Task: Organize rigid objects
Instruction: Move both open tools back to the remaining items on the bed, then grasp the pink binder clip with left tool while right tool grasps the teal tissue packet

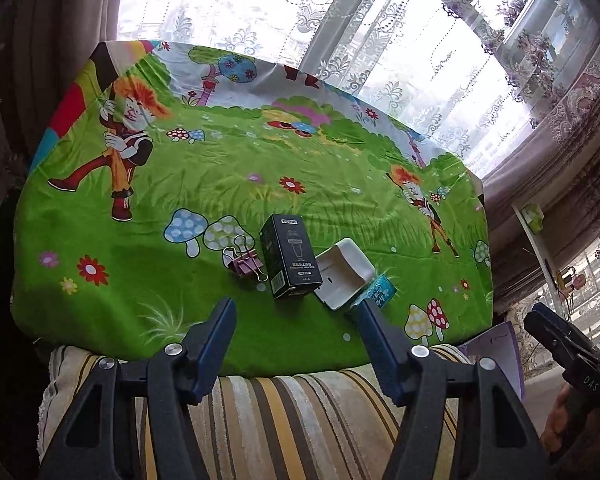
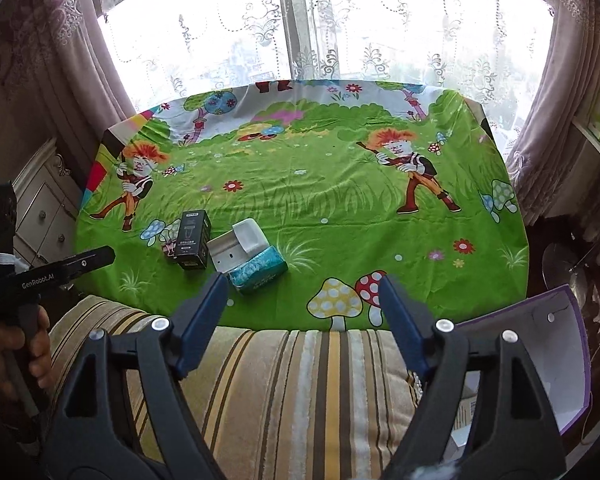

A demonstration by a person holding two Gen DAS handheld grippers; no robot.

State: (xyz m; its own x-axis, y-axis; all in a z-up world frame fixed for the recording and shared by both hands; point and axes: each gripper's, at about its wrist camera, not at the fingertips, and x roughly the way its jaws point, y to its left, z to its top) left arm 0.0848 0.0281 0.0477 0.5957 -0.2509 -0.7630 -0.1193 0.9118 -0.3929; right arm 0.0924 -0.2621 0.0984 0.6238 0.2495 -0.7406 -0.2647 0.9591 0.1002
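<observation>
Covering the table, a green cartoon cloth [image 2: 320, 208] faces lace-curtained windows [image 2: 260, 20]; both grippers' jaws gape empty.

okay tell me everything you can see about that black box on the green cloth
The black box is a small, tall rectangular carton, seemingly printed cardboard, with a white brand label near its top, a grey product drawing and white text lower down. It appears closed and lies tilted on the green cartoon tablecloth. A pink binder clip sits right against its left side; a white box lies close on its right. Neither hand-held gripper touches it.
</observation>
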